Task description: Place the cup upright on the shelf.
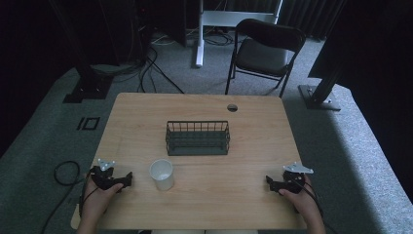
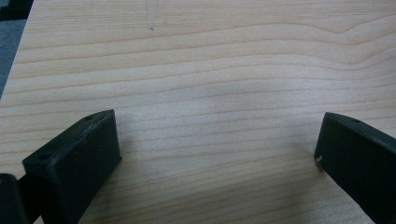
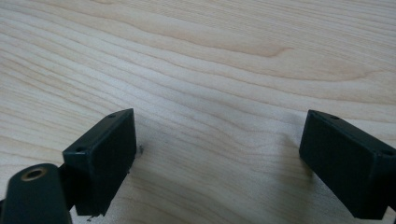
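Resting at the near left of the wooden surface [image 1: 253, 126], the left hand-held gripper [image 1: 127, 177] is lying low, its jaws spread wide over bare wood and pointing right toward the white cup [image 1: 162, 174] just beside it. The right hand-held gripper [image 1: 269, 182] is sitting at the near right, jaws likewise spread and empty, pointing left. A wire basket [image 1: 197, 138] is standing beyond the cup, mid-surface.

Dim, dark-edged high view; gripper views evenly lit.
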### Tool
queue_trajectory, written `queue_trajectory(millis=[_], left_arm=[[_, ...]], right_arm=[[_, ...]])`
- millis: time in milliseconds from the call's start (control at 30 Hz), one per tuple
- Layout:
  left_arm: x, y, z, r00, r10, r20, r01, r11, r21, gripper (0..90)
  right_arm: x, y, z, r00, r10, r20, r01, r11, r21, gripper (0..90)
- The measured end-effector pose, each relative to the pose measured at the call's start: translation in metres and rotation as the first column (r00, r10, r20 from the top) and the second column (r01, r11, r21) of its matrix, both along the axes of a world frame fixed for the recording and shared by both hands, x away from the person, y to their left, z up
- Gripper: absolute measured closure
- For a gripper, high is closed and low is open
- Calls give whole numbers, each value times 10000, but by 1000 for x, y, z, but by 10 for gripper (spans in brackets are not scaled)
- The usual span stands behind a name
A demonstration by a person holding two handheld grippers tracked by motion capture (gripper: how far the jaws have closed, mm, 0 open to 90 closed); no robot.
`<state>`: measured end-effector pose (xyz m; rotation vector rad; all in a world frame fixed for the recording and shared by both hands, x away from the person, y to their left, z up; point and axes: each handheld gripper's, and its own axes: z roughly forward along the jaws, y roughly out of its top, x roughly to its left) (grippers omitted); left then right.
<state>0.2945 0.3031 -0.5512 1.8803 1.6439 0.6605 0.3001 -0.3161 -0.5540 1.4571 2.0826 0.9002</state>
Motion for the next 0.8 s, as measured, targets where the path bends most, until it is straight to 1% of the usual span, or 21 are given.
queue_trajectory(millis=[800], left_arm=[[0,0,0,10000,-10,-7,10,10000,-1,4]], right_arm=[[1,0,0,9999,102,0,-102,9999,-23,103]])
